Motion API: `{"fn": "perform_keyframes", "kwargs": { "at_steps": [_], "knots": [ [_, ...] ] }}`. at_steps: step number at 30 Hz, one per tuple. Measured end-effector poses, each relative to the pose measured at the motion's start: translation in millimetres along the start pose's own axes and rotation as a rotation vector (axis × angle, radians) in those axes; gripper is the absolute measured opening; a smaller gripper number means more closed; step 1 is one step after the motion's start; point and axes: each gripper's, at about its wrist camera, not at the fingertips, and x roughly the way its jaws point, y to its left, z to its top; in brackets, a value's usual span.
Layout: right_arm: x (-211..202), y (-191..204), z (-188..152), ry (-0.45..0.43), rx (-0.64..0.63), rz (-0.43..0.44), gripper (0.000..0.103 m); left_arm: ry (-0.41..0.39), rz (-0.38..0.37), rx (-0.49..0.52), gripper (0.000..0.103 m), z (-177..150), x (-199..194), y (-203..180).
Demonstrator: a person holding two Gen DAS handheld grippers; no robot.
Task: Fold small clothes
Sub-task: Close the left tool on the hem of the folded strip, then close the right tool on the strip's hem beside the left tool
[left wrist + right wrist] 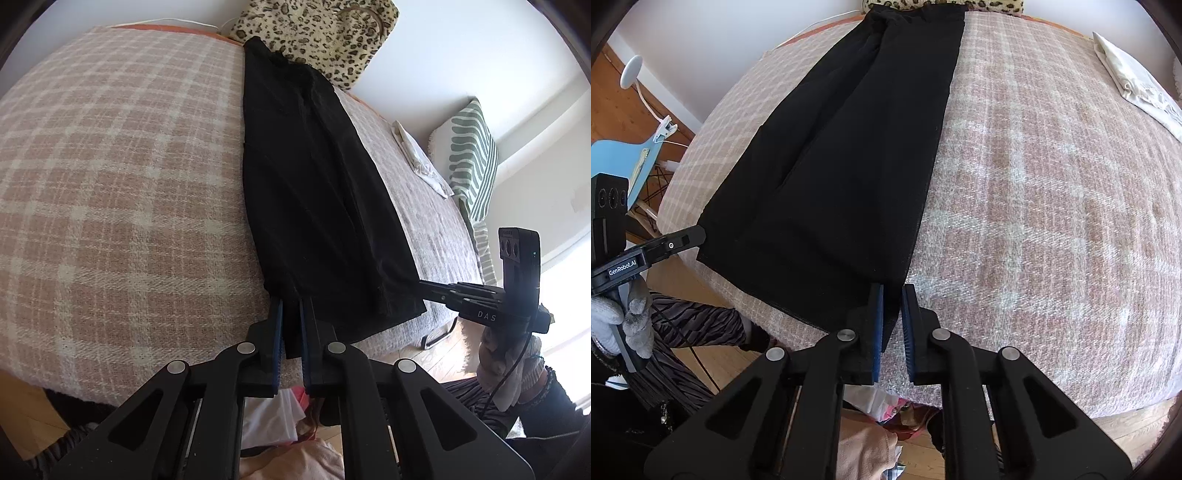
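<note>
A long black folded garment (314, 184) lies lengthwise across the bed's pink-and-cream plaid blanket (110, 177), running from the bed's near edge towards the far edge, where its other end reaches a leopard-print bag (317, 33). I have both tools at the near hem. My left gripper (291, 306) has its blue-padded fingers (277, 325) clenched on one hem corner, the dark cloth caught between the pads at the bed's near edge. My right gripper (892, 295) grips the opposite hem corner in the same way, fingers (878, 321) pinched on the fabric where it drapes over that edge. From the left wrist camera the right tool shows at the garment's other corner, held by a hand in a grey knitted glove (509, 365); the right wrist camera shows the left tool likewise, in a gloved hand (624, 321). A folded white cloth (1137, 81) sits well apart near the bed's far right corner, beside a green-striped cushion (469, 155). Mixed clothes (871, 439) are heaped on the wooden floor below the near edge.
</note>
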Motion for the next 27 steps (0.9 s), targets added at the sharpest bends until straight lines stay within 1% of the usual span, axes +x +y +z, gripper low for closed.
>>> {"fn": "perform_keyframes", "kwargs": {
  "at_steps": [2, 3, 5, 8, 10, 11, 14, 16, 19, 22, 24, 25, 26, 27],
  "knots": [
    [-1, -5, -1, 0.003, 0.027, 0.040, 0.011, -0.004, 0.000, 0.001, 0.007, 0, -1, 2],
    [-1, -8, -1, 0.005, 0.045, 0.061, 0.011, 0.000, 0.001, -0.006, 0.012, 1, -1, 3],
    [0, -13, -2, 0.010, 0.072, 0.095, 0.011, 0.025, -0.006, -0.037, 0.026, 2, 0, 8],
    [1, -15, -5, 0.020, 0.081, 0.129, 0.012, 0.043, -0.020, -0.056, 0.026, 2, 3, 13],
    [2, -13, -5, 0.022, 0.074, 0.137, 0.013, 0.060, -0.032, -0.058, 0.022, 0, 6, 14],
    [3, -11, -5, 0.024, 0.066, 0.143, 0.013, 0.059, -0.034, -0.054, 0.022, 0, 7, 13],
    [4, -6, -4, 0.024, 0.042, 0.136, 0.013, 0.062, -0.042, -0.033, 0.006, 0, 7, 8],
    [5, -3, -3, 0.021, 0.037, 0.132, 0.013, 0.053, -0.050, -0.020, 0.006, -2, 5, 6],
    [6, -1, -3, 0.015, 0.039, 0.136, 0.013, 0.035, -0.036, 0.026, 0.005, -4, 2, -2],
    [4, -3, -4, 0.017, 0.032, 0.139, 0.013, 0.037, -0.034, 0.008, 0.005, -5, 2, 4],
    [4, -3, -4, 0.018, 0.038, 0.142, 0.013, 0.046, -0.003, -0.007, 0.008, -6, 1, 12],
    [3, -5, -5, 0.019, 0.042, 0.145, 0.013, 0.056, -0.004, -0.024, 0.009, -5, 0, 17],
    [4, -6, -4, 0.021, 0.044, 0.148, 0.013, 0.053, -0.008, -0.042, 0.015, -4, -2, 21],
    [4, -8, -4, 0.021, 0.046, 0.151, 0.013, 0.030, -0.006, -0.059, 0.016, -3, -6, 25]
  ]
}}
